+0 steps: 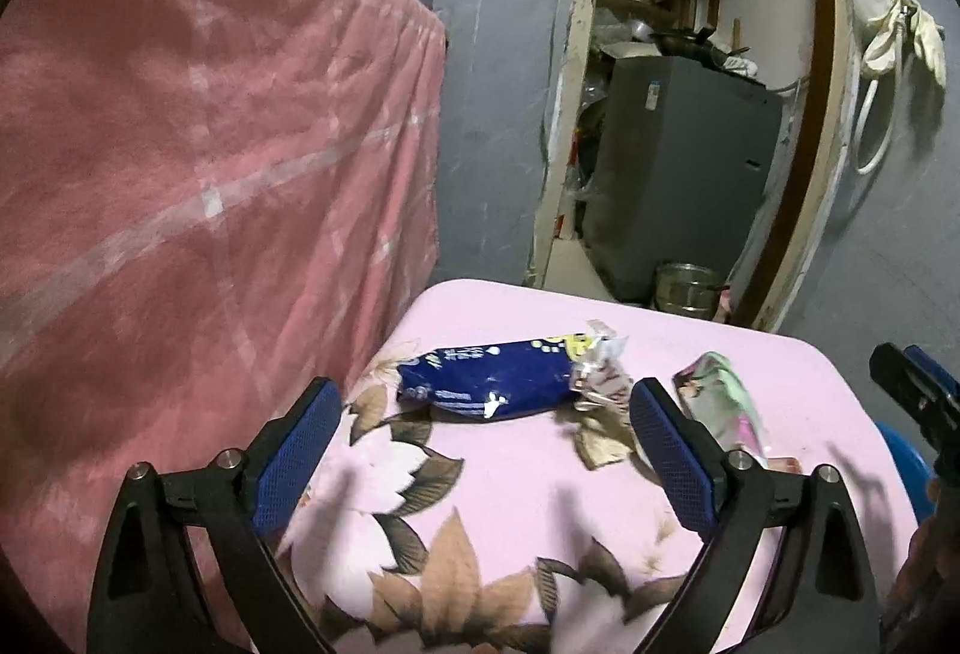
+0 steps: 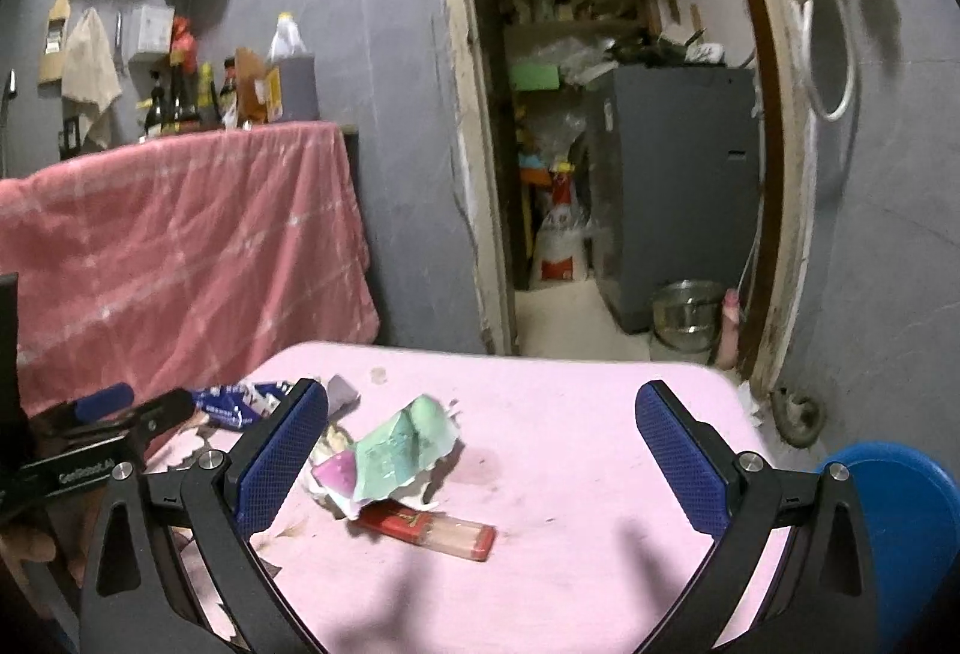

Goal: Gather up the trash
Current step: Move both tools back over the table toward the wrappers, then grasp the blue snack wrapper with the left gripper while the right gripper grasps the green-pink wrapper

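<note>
Both tools hung released over the pink bench (image 2: 570,414). The left tool (image 1: 485,435) gaped just short of the blue wrapper (image 1: 489,377), nothing between its pads. The right tool (image 2: 483,441) gaped around the crumpled green packet (image 2: 396,453), which lay against a red lighter (image 2: 435,528).
</note>
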